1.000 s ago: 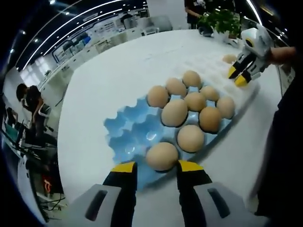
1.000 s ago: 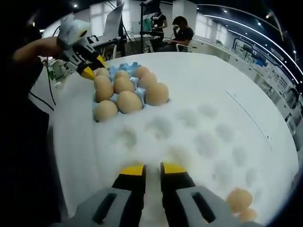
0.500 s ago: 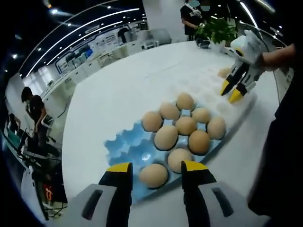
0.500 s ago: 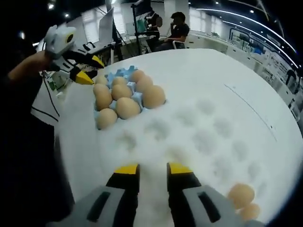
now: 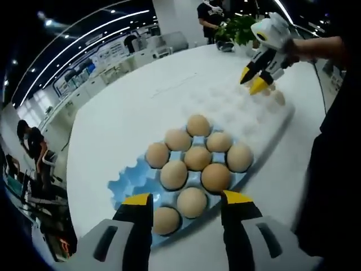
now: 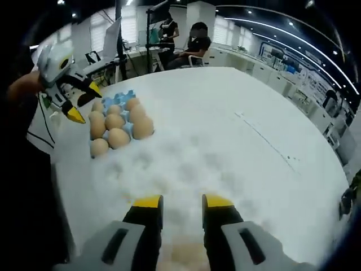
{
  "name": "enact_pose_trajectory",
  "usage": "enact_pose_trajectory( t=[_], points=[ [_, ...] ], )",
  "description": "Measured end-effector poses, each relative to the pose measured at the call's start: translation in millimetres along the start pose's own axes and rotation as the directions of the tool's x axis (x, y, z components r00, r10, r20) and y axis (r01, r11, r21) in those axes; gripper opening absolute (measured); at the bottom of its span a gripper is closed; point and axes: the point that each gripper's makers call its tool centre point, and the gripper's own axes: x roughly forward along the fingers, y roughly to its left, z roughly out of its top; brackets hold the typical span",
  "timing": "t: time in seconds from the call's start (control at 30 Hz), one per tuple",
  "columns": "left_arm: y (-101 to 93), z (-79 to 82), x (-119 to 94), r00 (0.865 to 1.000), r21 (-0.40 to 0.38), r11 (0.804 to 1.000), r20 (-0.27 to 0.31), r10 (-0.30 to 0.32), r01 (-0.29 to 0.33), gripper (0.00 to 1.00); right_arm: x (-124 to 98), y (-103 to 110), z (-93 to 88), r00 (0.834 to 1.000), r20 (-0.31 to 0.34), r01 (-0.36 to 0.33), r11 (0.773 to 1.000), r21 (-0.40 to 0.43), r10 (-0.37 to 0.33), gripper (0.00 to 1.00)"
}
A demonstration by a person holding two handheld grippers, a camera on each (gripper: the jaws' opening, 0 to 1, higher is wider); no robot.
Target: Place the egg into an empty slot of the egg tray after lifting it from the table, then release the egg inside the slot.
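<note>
A blue egg tray [image 5: 127, 180] holds several tan eggs [image 5: 197, 158]. My left gripper [image 5: 187, 199] stands open just short of its near edge, with the nearest eggs [image 5: 167, 220] lying in their slots beyond the tips. In the right gripper view the left gripper [image 6: 76, 104] hovers by the blue tray [image 6: 121, 96]. My right gripper [image 6: 182, 201] is open over a white moulded tray [image 6: 186, 164], and a blurred tan egg [image 6: 179, 254] shows low between its jaws. From the left gripper view, the right gripper [image 5: 255, 79] hangs over a loose egg [image 5: 278, 97].
The white tray [image 5: 248, 113] butts against the blue one on a large white table [image 5: 130, 101]. A person's dark-sleeved arm [image 5: 316, 48] and body stand along the right table edge. A potted plant [image 5: 237, 28] and seated people [image 6: 197, 42] are beyond the table.
My left gripper has drawn back from the blue tray with its jaws wider, and the front egg stays in its slot. My right gripper has moved over the loose eggs and opened wider.
</note>
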Motion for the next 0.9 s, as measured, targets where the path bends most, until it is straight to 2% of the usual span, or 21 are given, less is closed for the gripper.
enact_pose_trajectory(
  t=[0.07,0.17,0.3,0.37,0.43,0.5,0.57,0.6,0.73,0.9],
  points=[
    [-3.9,4.5,0,1.000,-0.012,1.000,0.018,-0.006,0.007,0.50,-3,-14,-5.6,1.000,0.008,0.015,0.997,0.074,-0.015,0.28],
    [-10.4,6.4,1,1.000,-0.008,1.000,0.017,-0.026,0.027,0.51,-8,-36,-18.6,0.997,-0.010,0.075,0.994,0.077,-0.074,0.28],
    [-11.7,3.7,1,0.999,-0.012,0.999,0.002,-0.036,0.036,0.52,-13,-51,-35.5,0.995,-0.033,0.102,0.990,0.098,-0.099,0.28],
    [-8.1,1.9,0,1.000,-0.015,1.000,-0.004,-0.026,0.026,0.52,-14,-52,-45.0,0.995,-0.052,0.095,0.988,0.123,-0.089,0.28],
    [-6.3,1.3,0,1.000,-0.018,1.000,-0.007,-0.021,0.021,0.52,-13,-50,-46.5,0.996,-0.048,0.081,0.988,0.132,-0.076,0.28],
    [-6.1,0.1,0,1.000,-0.016,1.000,-0.013,-0.026,0.026,0.52,-12,-46,-46.2,0.996,-0.052,0.072,0.990,0.120,-0.066,0.27],
    [-6.6,-0.8,0,0.999,-0.010,1.000,-0.021,-0.025,0.025,0.52,-4,-37,-52.0,0.996,-0.087,0.035,0.994,0.103,-0.026,0.28],
    [-7.0,-0.8,0,0.999,-0.010,1.000,-0.021,-0.025,0.025,0.52,-1,-40,-50.0,0.996,-0.072,0.057,0.993,0.101,-0.050,0.28],
    [-9.6,1.1,-1,0.999,-0.014,1.000,-0.021,-0.028,0.027,0.52,4,-44,-49.0,0.992,-0.116,0.051,0.993,0.105,-0.039,0.28],
    [-11.6,1.0,-1,0.999,-0.020,0.999,-0.023,-0.031,0.031,0.52,4,-41,-51.1,0.990,-0.131,0.069,0.993,0.095,-0.056,0.27]
  ],
)
